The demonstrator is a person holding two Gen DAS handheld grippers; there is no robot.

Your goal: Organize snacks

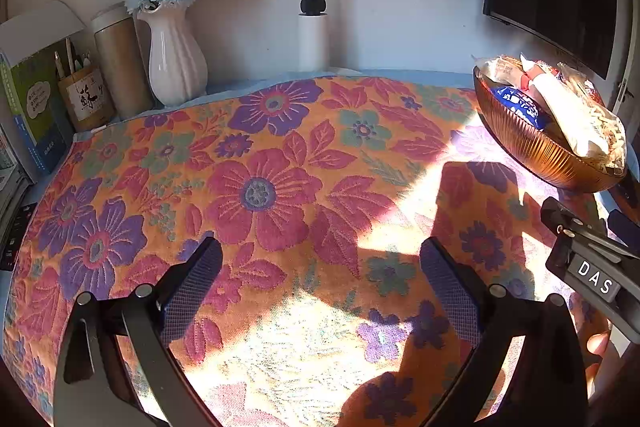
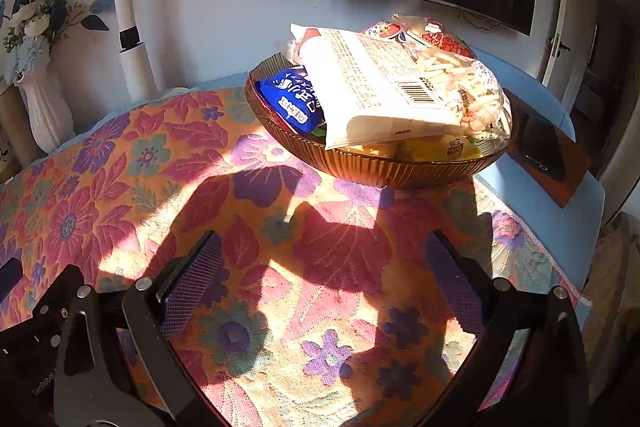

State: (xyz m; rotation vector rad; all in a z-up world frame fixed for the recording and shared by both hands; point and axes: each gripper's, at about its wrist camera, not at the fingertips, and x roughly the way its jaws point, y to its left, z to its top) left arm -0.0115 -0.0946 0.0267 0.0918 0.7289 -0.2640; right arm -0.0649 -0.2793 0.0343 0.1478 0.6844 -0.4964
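Ribbed amber glass bowl heaped with snack packets, far right on the floral-cloth surface. Left gripper and right gripper fingers spread wide, empty. Snacks appear gathered; next, likely check for strays.

Woven floral tablecloth, ribbed glossy amber bowl, crinkly plastic snack packets

On my right gripper's black body, seen from my left wrist camera, a white-lettered tag reads "DAS". On my left gripper's body, at the lower left of the right wrist view, faint lettering begins "GenRobo". The white snack bag carries a barcode and fine print too small to read. The blue packet and the pen cup bear Chinese characters I cannot make out.
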